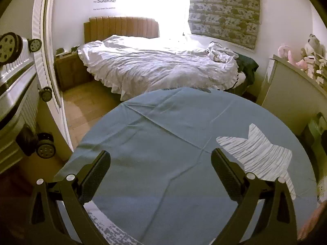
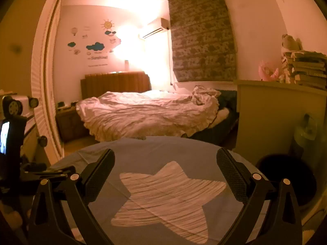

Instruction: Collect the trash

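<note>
Both our claws hang released over the desk [image 1: 155,134] with nothing between their fingers, the left claw [image 1: 160,175] above plain blue cloth and the right claw [image 2: 165,175] above the white star print [image 2: 163,196]. We see no trash on the desk in either view, so we cannot tell which way it lies or which claw is nearer. A dark round bin [image 2: 286,179] seems to stand on the floor just right of the desk, nearer the right claw; its contents are hidden.

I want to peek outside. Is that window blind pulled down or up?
Pulled down. The patterned blind covers its window to the sill in both views. Bright light comes only from the uncovered part beside it.
</note>
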Tool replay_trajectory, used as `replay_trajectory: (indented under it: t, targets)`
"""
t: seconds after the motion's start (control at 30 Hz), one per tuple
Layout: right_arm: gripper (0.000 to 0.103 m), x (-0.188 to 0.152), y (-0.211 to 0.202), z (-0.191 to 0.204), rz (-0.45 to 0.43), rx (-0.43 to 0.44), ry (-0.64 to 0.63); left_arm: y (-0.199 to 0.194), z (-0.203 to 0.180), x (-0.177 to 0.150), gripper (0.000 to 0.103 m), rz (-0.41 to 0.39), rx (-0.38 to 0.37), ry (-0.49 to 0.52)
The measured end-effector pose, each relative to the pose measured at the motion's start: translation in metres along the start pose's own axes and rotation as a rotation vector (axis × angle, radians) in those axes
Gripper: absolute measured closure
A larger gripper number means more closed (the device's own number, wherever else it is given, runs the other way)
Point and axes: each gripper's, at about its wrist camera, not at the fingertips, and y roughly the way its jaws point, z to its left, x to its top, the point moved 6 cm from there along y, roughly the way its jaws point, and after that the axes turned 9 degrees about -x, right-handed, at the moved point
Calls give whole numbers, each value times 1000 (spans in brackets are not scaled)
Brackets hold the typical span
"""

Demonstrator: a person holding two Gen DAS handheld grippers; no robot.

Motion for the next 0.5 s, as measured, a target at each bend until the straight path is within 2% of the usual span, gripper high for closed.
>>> replay_trajectory:
  t: [0.5]
  targets:
    - [5, -1, 0, 3, 9, 0, 3, 0, -2, 1, 5, -5, -8, 2]
